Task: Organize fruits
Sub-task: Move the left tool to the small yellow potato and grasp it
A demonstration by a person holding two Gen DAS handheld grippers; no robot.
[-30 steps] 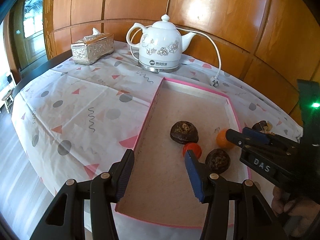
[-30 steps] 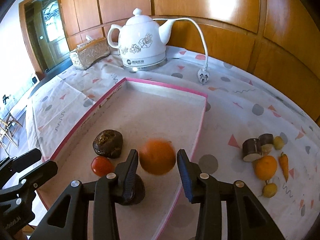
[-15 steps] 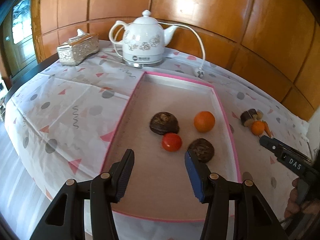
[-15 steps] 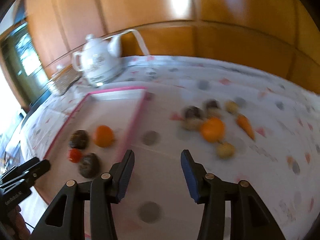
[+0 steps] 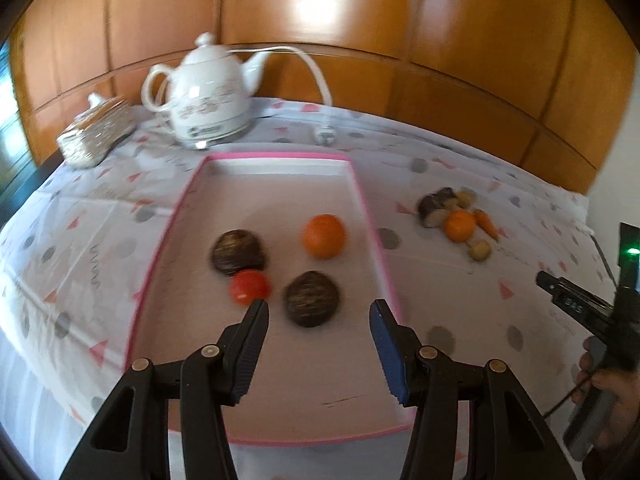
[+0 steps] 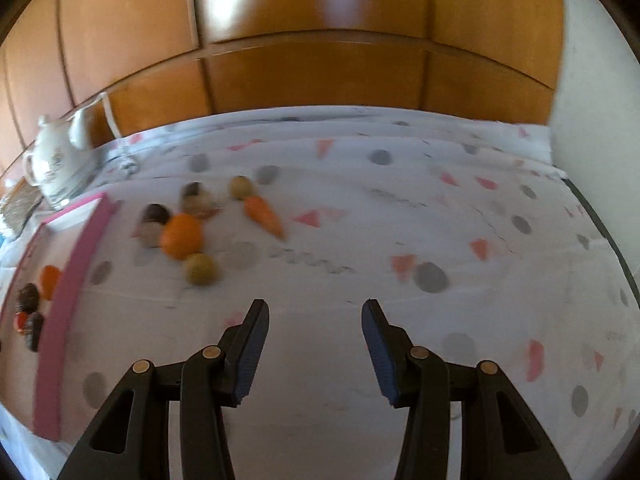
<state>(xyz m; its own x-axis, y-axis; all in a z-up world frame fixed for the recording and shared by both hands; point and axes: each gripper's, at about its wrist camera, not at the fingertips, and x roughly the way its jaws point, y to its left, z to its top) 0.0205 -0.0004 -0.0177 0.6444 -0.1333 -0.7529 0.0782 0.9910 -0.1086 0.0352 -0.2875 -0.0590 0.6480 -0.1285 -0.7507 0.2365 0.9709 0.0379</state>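
Left gripper (image 5: 318, 308) hung over the near half of the pink-rimmed tray (image 5: 376, 240), jaws parted, nothing between them. In the tray: one orange (image 5: 324, 236) toward the right wall, two dark brown wrinkled fruits (image 5: 238, 251) (image 5: 312, 298), and a red tomato (image 5: 250, 286) touching the farther dark one; the nearer dark fruit lay just ahead of the jaws, not in contact. All four were roundish, with no long axis to record. Right gripper (image 6: 315, 316) stood above bare patterned cloth on the worktop (image 6: 440, 208), well to the right of the tray; its jaws had just been opening and stood apart with nothing in them. Loose pile on the cloth outside the tray, right wrist view: a second orange (image 6: 181, 236), two yellowish round fruits (image 6: 200, 269) (image 6: 240, 187), two dark-skinned cut pieces (image 6: 154, 218) (image 6: 196, 198), blurred, and a carrot (image 6: 264, 216). Carrot lay flat, long axis diagonal, thick end near the farther yellowish fruit, tip pointing down-right, away from the tray. White kettle (image 5: 210, 96) and a silver tissue box (image 5: 94, 136) sat beyond the tray's far end. A hand (image 5: 612, 396) showed at the right edge of the left wrist view, holding the right gripper's handle.
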